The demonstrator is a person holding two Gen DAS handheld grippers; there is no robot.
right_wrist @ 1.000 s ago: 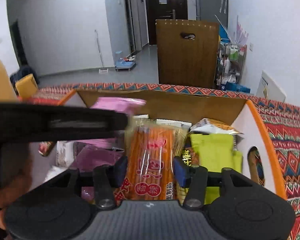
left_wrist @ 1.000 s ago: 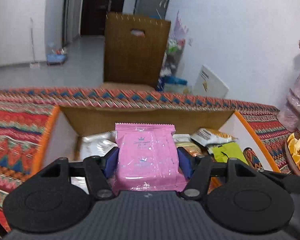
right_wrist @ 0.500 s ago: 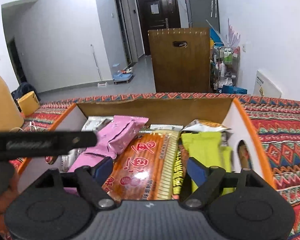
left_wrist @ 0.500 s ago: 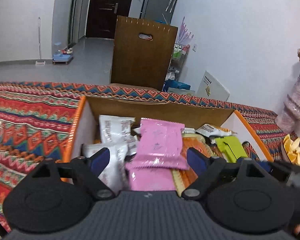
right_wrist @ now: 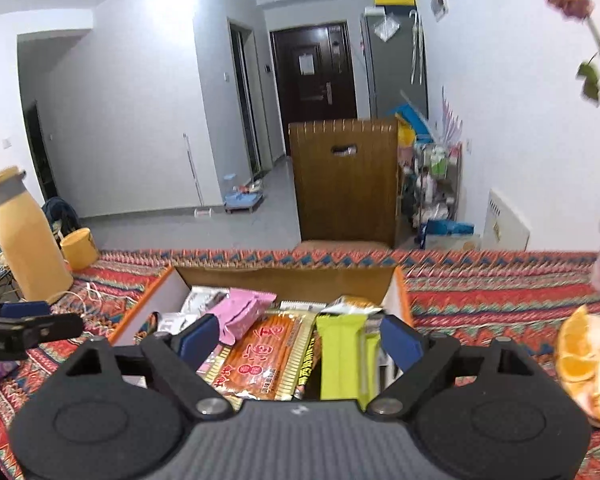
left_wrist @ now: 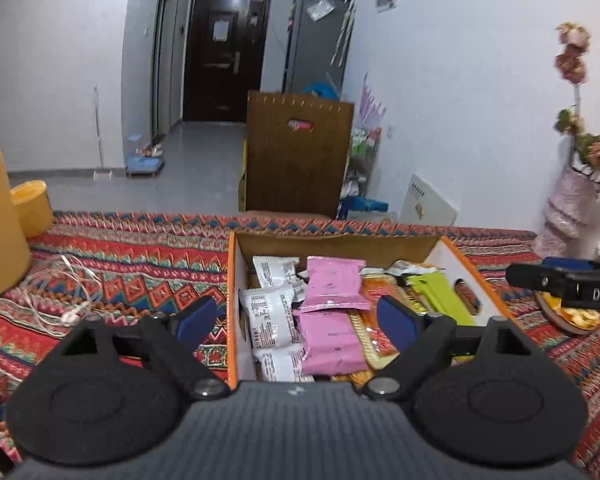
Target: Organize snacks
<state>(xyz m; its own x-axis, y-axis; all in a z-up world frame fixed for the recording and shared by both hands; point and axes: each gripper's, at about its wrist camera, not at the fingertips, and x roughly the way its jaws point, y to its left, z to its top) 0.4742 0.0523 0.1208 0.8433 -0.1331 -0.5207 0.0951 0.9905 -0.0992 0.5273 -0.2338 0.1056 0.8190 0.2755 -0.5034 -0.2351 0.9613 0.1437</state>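
An orange-edged cardboard box on the patterned cloth holds snacks: two pink packets, white packets, an orange stick pack and green bars. My left gripper is open and empty, held back above the box's near end. My right gripper is open and empty, above the box over the orange pack and green bars. Part of the right gripper shows at the right of the left wrist view.
A yellow thermos and a yellow cup stand at the far left, with a white cable on the cloth. A plate of orange slices and a vase of flowers stand at the right.
Both grippers opened and let go: the pink packet and the orange stick pack now lie in the box. Both grippers have pulled back and up from the box.
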